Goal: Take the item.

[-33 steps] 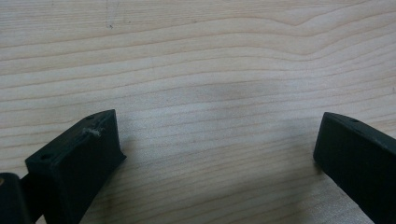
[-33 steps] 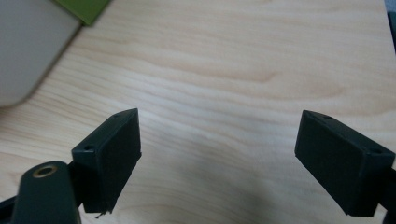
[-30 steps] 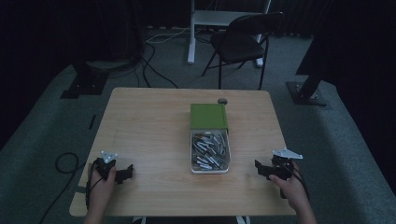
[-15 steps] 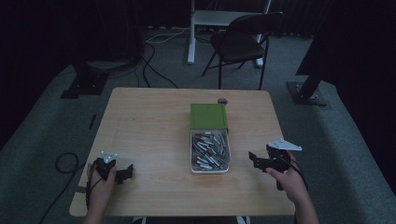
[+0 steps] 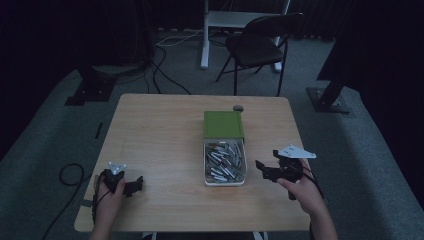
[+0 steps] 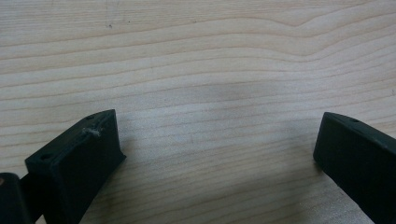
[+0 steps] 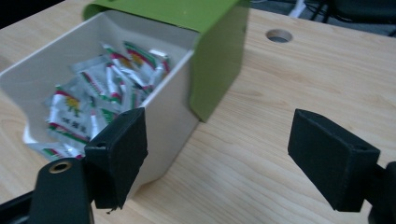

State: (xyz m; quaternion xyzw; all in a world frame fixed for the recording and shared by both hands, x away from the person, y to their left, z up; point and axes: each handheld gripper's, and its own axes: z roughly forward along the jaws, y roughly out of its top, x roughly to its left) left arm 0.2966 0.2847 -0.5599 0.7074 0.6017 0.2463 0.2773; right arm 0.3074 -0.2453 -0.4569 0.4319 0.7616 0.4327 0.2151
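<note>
While the left gripper [image 5: 134,186] rests spread and empty, the right gripper [image 5: 261,170] has lifted toward the tray [image 5: 224,183] at its nine o'clock, jaws narrowing slightly, nothing between them; pickup looks imminent.

Black folding chair [image 5: 260,47] upper centre, behind the table. White desk frame [image 5: 240,22] beside it, top centre. Cables [image 5: 165,60] on grey floor, upper left. Dark stand base [image 5: 327,100] right.

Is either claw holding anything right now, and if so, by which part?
Nothing is held. The right claw stands open beside the white box of packets; the left claw is open over bare table.
</note>
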